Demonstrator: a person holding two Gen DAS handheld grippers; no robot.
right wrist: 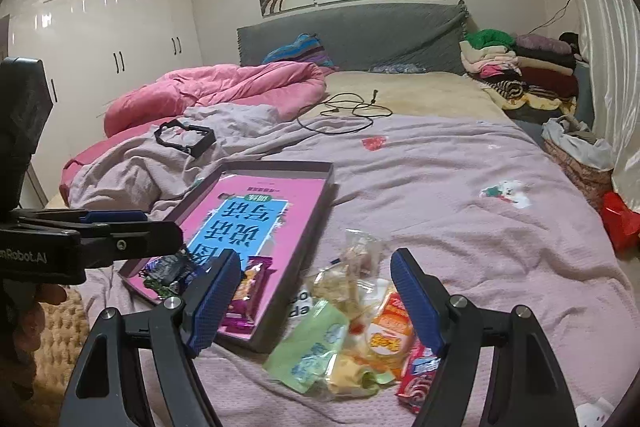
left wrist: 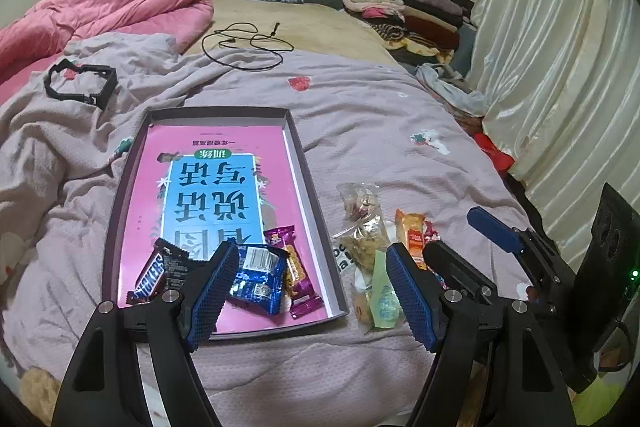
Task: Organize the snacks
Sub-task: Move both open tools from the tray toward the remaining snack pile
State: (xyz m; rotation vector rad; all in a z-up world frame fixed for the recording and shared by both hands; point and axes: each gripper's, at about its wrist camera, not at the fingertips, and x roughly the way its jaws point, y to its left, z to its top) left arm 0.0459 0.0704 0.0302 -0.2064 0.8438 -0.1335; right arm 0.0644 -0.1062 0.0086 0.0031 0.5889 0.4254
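- Snacks already sorted: a brown Snickers bar (left wrist: 150, 277), a blue foil packet (left wrist: 258, 277) and a purple wafer wrapper (left wrist: 294, 267) lie in the shallow grey cardboard tray (left wrist: 316, 187), at its near end.
- Left to move: a loose heap on the lilac bedspread (left wrist: 380, 115) just right of the tray: pale green sachet (right wrist: 310, 343), orange packet (right wrist: 386, 331), red wrapper (right wrist: 418, 373), clear bags (right wrist: 358, 255), perhaps more underneath.
- Left tool (left wrist: 308, 291) and right tool (right wrist: 314, 303) both gape wide, holding nothing.
- Tray's raised right wall stands between heap and tray floor; its far half is bare.
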